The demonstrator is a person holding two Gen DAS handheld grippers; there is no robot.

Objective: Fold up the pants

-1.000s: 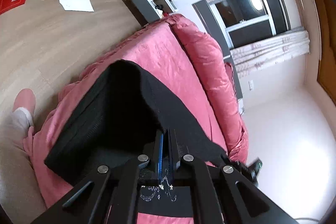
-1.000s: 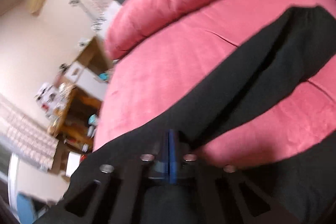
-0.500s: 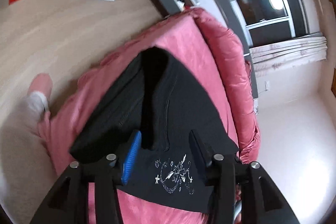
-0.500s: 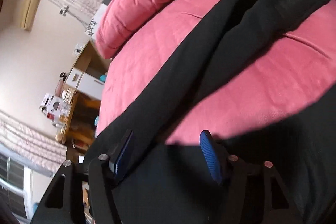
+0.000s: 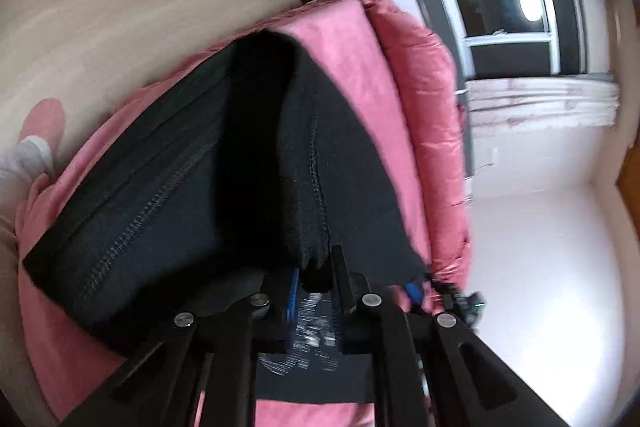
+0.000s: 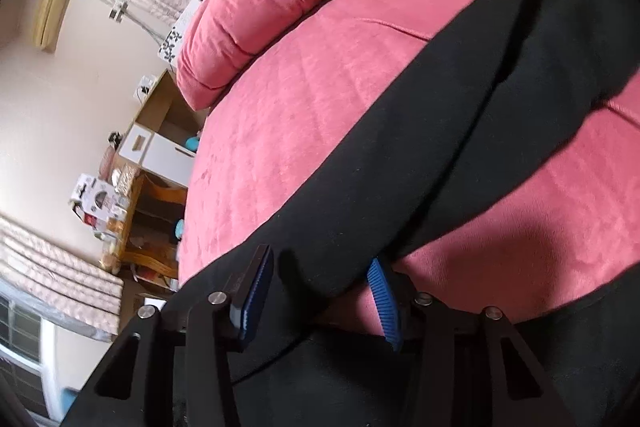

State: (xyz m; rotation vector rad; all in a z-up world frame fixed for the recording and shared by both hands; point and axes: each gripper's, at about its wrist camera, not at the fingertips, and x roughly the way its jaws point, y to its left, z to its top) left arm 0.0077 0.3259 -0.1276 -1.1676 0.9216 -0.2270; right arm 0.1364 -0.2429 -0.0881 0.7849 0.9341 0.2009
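The black pants (image 5: 224,187) lie on the pink bed cover (image 6: 320,115), stretched long across it, with a fold already in them. This looks like the start of a new fold: both grippers are taking a fresh hold of the cloth.

The left gripper (image 5: 316,279) has a thick bunched edge of the pants between its jaws. The jaws are closing and are almost together, pinching that bunch.

The right gripper (image 6: 320,299) has its jaws about half spread and closing. A strip of the pants sits between the blue pads (image 6: 256,291), but the pads do not press on it yet.

Next, I think both grippers must get a firm hold. Then they can lift the cloth together and lay it over the rest of the pants on the bed cover. They should lift evenly, or the soft cloth may slip or bunch.

The pants are soft, knitted and floppy, with a raised seam (image 5: 132,227) of stitches. White stitched decoration (image 5: 312,339), blurry here, shows near the left gripper. The bed cover looks fuzzy and puffy, like velvet.
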